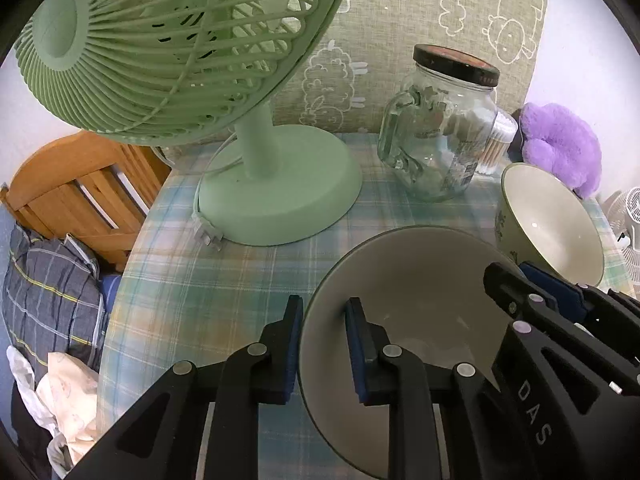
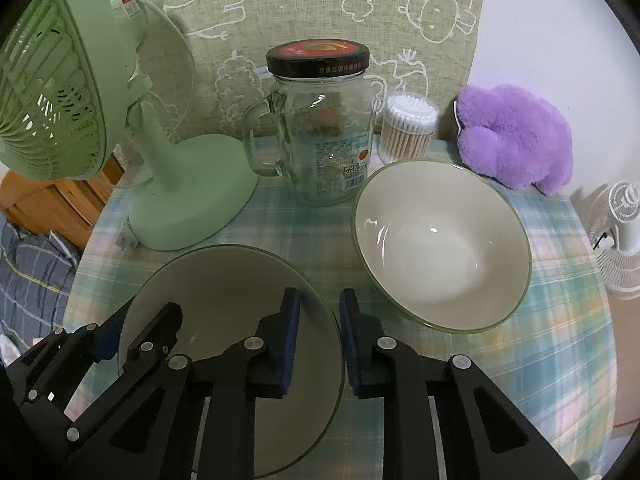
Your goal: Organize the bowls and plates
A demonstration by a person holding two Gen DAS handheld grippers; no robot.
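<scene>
While both grippers straddle near bowl (image 2: 224,292) rim, L fingers (image 1: 294,344) & R fingers (image 2: 292,344) pinch it.

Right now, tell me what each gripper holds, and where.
Both hold the near bowl by its rim: left gripper on the left side, right gripper on the right.

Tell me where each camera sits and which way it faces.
Left wrist: on the left gripper, tilted down at the table; its fingers straddle the near bowl at its left rim; the right gripper shows at right.
Right wrist: on the right gripper, also tilted down; its fingers straddle that bowl's right rim; the left gripper shows at lower left.
Shared: near bowl, second bowl, green fan, glass jar, purple plush.
</scene>
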